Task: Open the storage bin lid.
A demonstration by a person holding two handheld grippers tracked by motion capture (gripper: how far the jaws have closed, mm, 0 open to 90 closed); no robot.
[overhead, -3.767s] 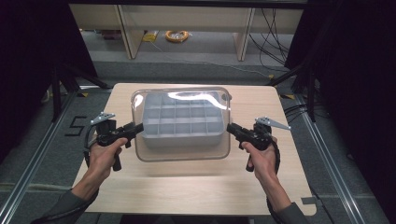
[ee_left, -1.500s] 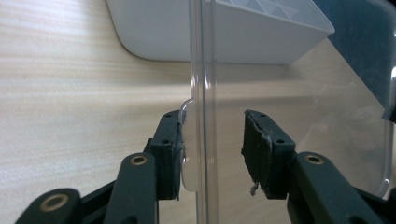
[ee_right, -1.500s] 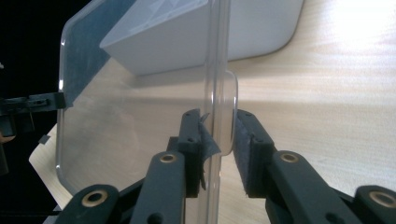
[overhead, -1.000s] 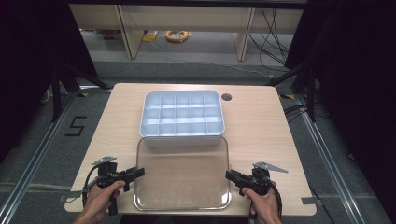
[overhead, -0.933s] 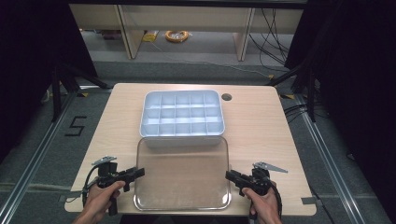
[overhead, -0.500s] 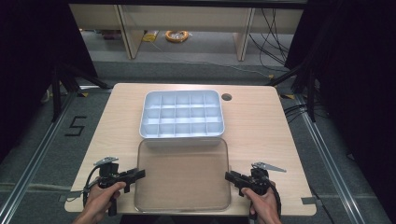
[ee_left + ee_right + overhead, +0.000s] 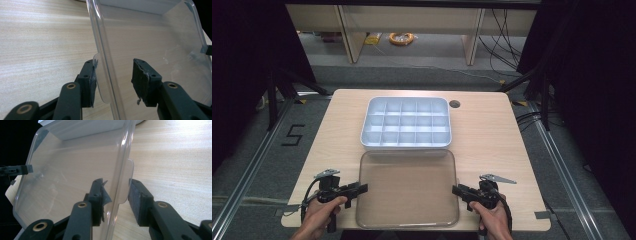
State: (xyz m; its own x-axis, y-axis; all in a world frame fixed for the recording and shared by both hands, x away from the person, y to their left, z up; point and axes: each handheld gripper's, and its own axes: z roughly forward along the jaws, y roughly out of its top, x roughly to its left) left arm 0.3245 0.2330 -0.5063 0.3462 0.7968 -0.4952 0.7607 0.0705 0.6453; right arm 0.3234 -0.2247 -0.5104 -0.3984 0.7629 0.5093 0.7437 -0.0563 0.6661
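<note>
Desk (image 7: 492,130) of pale wood grain spreads before me, the largest thing in sight, with a small round hole (image 7: 455,104) near its far edge. On its near half lies the clear lid (image 7: 407,187), flat, rounded at the corners, its near edge close to the near edge of the desk and its far edge just beside the compartment tray (image 7: 406,122), a white box divided into a grid of small cells that sits at the middle of the far half. My left gripper (image 7: 357,189) is at the lid's left rim and my right gripper (image 7: 458,190) at its right rim, each held in a hand coming in from the near side. In the left gripper view the fingers (image 7: 87,82) straddle the lid's rim and its small tab (image 7: 100,82); one finger lies close against the tab, the other stands clear of the plastic, so the grip is loosened and the lid rests on the desk. These fingers have just been opening with the rim between them. In the right gripper view the fingers (image 7: 138,200) likewise stand either side of the rim and the tab (image 7: 126,182), a narrow gap showing on both sides, and they too have just been opening around it.
</note>
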